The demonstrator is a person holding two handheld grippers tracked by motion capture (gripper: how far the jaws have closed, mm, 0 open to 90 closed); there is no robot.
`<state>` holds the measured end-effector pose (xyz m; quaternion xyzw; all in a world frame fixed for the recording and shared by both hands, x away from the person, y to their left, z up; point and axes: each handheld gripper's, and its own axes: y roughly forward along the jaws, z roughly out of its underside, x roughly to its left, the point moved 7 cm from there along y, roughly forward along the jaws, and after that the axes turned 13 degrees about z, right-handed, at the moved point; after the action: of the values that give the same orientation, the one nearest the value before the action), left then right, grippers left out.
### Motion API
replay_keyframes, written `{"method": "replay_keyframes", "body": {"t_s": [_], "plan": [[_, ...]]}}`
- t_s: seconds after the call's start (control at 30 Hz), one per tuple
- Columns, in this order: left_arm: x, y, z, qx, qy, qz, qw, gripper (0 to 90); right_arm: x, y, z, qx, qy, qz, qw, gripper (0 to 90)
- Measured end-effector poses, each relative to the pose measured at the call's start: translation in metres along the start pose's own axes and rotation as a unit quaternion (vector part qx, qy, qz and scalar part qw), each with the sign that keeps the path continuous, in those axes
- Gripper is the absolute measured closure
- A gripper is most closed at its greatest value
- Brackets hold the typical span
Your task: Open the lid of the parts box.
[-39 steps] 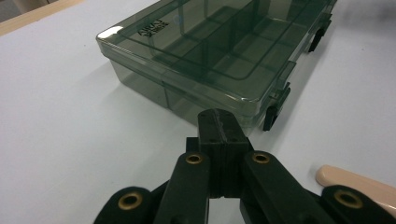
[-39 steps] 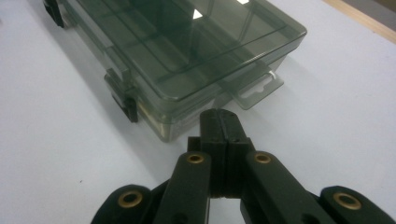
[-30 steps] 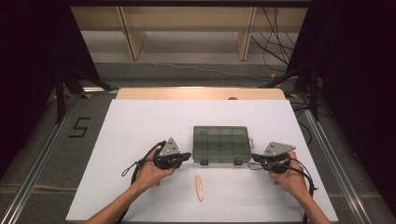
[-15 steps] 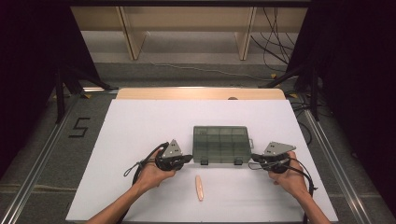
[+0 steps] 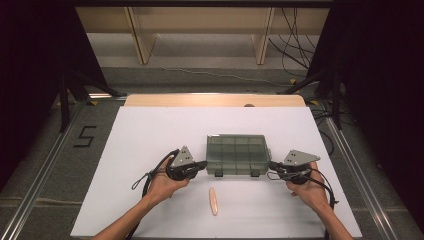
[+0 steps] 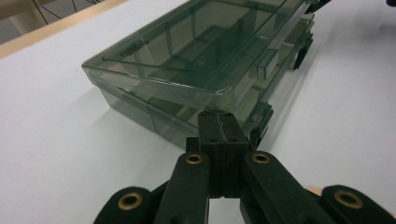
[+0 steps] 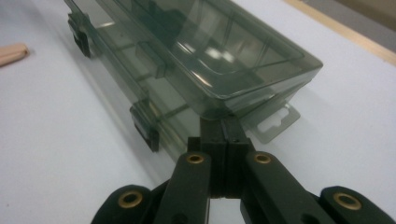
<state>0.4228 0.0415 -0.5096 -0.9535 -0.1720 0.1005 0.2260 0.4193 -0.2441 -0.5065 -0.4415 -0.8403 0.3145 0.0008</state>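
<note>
A smoke-tinted, compartmented plastic box (image 5: 238,154) lies near the middle of the white worktop (image 5: 140,135), its lid down and its two dark latches (image 5: 218,173) facing the person. The left gripper (image 5: 204,163) is set at the box's near left corner, the right gripper (image 5: 270,164) at its near right corner. Both pairs of jaws are pressed fully together and nothing is held between them; in the left gripper view the closed tips (image 6: 219,122) are seen tucked just under the overhanging lid edge (image 6: 196,88), and in the right gripper view the closed tips (image 7: 223,125) sit likewise beneath the lid's corner (image 7: 261,100), beside the clear hang tab (image 7: 275,122). A small peach-coloured stick (image 5: 213,201) lies on the worktop nearer the person, apart from the box.

The step in hand is judged to be the lifting of the lid from both ends. It is best done with the two tips kept level and raised together, so that the lid is not twisted on its hinge. Whether the latches are already released cannot be told; if they are shut, prying at the corners is likely only to tip or slide the light box, and the latches should be freed first. The tips should be kept under the lid lip alone, not wedged against the base, and the base may need steadying as the lid comes up.
</note>
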Motion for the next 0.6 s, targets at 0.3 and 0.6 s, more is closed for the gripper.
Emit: {"method": "replay_keyframes", "body": {"t_s": [0.3,0.6], "plan": [[0.007,0.000,-0.006,-0.012,-0.006,-0.009,0.9999,89.8,-0.005,-0.001,-0.005,-0.017,0.008,0.002,0.9998,90.0],[0.012,0.005,-0.021,-0.033,-0.009,-0.013,0.9993,89.8,-0.010,0.000,-0.017,-0.040,0.016,0.008,0.9991,90.0]]}}
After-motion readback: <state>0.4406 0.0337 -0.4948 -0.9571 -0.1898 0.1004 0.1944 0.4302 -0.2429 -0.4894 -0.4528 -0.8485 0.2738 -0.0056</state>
